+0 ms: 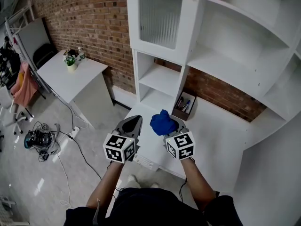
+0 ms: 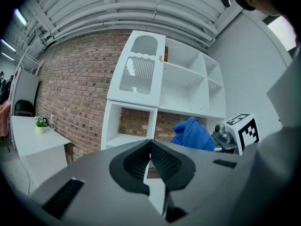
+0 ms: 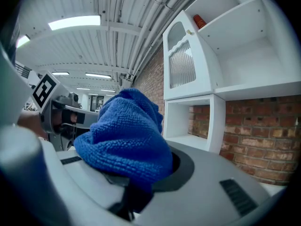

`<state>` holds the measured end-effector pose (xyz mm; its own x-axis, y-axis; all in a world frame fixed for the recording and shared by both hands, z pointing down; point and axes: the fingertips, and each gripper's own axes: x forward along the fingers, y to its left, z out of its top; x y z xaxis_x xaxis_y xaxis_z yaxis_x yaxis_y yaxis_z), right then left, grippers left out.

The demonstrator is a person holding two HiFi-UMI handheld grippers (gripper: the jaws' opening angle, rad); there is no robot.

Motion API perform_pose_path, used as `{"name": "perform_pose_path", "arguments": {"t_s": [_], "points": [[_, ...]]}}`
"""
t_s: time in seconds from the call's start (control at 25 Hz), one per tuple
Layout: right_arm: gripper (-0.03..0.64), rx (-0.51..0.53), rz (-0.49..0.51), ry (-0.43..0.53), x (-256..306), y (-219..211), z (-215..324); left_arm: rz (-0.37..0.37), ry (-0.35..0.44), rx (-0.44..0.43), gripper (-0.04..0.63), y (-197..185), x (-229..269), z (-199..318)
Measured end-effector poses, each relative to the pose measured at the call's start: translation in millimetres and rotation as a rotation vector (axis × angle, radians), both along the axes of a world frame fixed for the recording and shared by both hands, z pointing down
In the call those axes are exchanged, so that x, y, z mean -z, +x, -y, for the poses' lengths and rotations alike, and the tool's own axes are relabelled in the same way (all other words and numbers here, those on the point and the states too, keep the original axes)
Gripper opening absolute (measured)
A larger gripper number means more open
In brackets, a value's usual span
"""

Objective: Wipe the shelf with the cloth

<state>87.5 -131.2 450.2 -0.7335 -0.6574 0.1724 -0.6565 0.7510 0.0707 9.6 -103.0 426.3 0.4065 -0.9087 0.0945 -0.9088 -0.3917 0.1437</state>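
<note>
- Cloth: blue, nubby terry-like weave, matt.
- Shelf: white, smooth, faint sheen; looks like painted board.
- Door panel: ribbed, translucent; glass or plastic, cannot tell.
- Wall: red brick, rough, matt.
- Left gripper: grey matt plastic shell; pads black, finely ridged.
- Floor: pale, glossy.

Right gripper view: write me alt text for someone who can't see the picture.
The right gripper holds a bunched blue cloth in its shut fingers, filling the foreground. Behind it a white shelf unit stands against a brick wall, and the left gripper shows at the left edge.
</note>
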Motion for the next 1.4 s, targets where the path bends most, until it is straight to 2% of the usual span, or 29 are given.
{"name": "perform_pose_path", "arguments": {"t_s": [0.44,0.8,1.4], "points": [[0.077,-0.031,0.012,0.01,10,-34,-2,-0.015,0.0,-0.049,0.017,-28,5,-1],[0.077,-0.01,0.013,0.035,18,-70,-27,-0.025,-0.003,-0.081,0.017,-53,9,-19],[0.077,-0.038,0.022,0.015,10,-93,-44,-0.028,0.0,-0.11,0.017,-79,3,-39]]}}
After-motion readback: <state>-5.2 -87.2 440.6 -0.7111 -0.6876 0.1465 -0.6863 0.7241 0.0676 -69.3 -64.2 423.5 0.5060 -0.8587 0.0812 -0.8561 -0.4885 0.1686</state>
